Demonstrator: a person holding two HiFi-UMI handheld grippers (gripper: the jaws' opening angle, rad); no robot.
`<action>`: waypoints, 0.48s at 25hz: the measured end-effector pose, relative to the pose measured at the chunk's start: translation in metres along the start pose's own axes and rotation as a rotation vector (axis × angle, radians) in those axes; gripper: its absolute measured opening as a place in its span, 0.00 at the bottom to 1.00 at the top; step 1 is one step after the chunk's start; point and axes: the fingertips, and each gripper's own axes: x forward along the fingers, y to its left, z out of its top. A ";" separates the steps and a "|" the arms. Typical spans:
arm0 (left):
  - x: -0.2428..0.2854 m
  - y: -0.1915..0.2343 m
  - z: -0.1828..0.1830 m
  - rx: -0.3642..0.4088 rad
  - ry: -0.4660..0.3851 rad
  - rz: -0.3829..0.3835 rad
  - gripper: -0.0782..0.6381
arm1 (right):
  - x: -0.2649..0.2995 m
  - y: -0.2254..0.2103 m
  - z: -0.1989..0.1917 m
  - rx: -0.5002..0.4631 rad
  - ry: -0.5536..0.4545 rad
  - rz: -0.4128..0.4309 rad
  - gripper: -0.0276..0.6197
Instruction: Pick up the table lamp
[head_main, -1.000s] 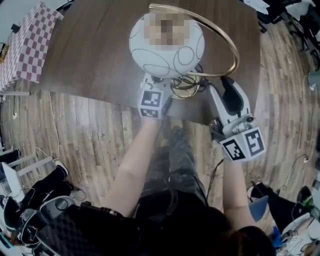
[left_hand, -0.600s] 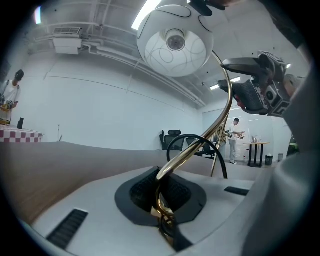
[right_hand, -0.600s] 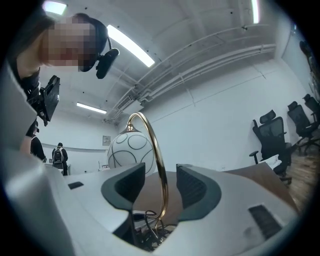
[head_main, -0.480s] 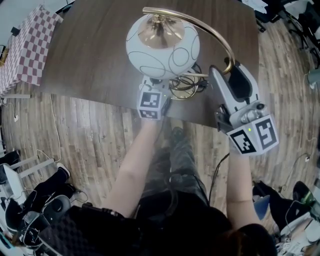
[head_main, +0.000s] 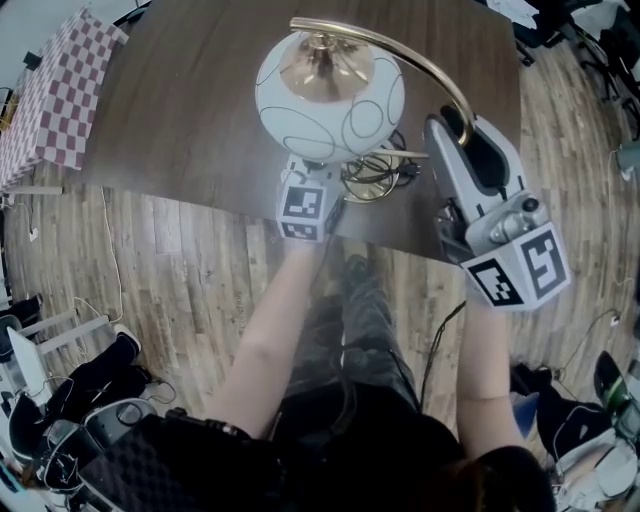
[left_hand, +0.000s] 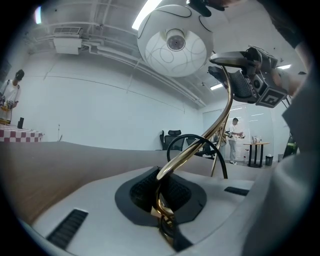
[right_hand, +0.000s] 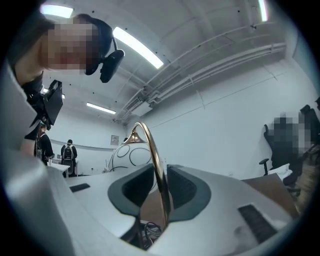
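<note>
The table lamp has a white globe shade (head_main: 330, 95) with thin line patterns and a curved brass arm (head_main: 420, 62). It stands near the front edge of the dark wooden table (head_main: 180, 100). My left gripper (head_main: 335, 172) reaches under the globe and is shut on the brass stem (left_hand: 195, 150) low by the lamp's base. My right gripper (head_main: 458, 122) is at the right end of the arc. Its jaws have just been closing, with the brass arm (right_hand: 155, 160) between them. A gap still shows beside the arm, so the pads do not clamp it.
A black cable (left_hand: 200, 145) loops by the lamp's base. A checked cloth (head_main: 60, 85) covers another table at the far left. Bags and gear lie on the wooden floor (head_main: 150, 260) around the person. People stand far back in the room.
My right gripper has risen and moved forward up the brass arm, and its jaws have narrowed around it. The left gripper has stayed put on the stem.
</note>
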 end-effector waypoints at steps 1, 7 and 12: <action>0.000 0.000 0.000 -0.001 -0.001 0.001 0.11 | 0.001 0.000 0.001 -0.003 0.000 0.004 0.16; 0.000 0.001 -0.001 -0.007 -0.002 0.003 0.11 | 0.001 0.001 0.003 -0.022 0.008 0.020 0.09; -0.001 -0.001 -0.002 -0.009 -0.006 0.001 0.11 | 0.000 0.003 0.004 -0.041 0.011 0.025 0.08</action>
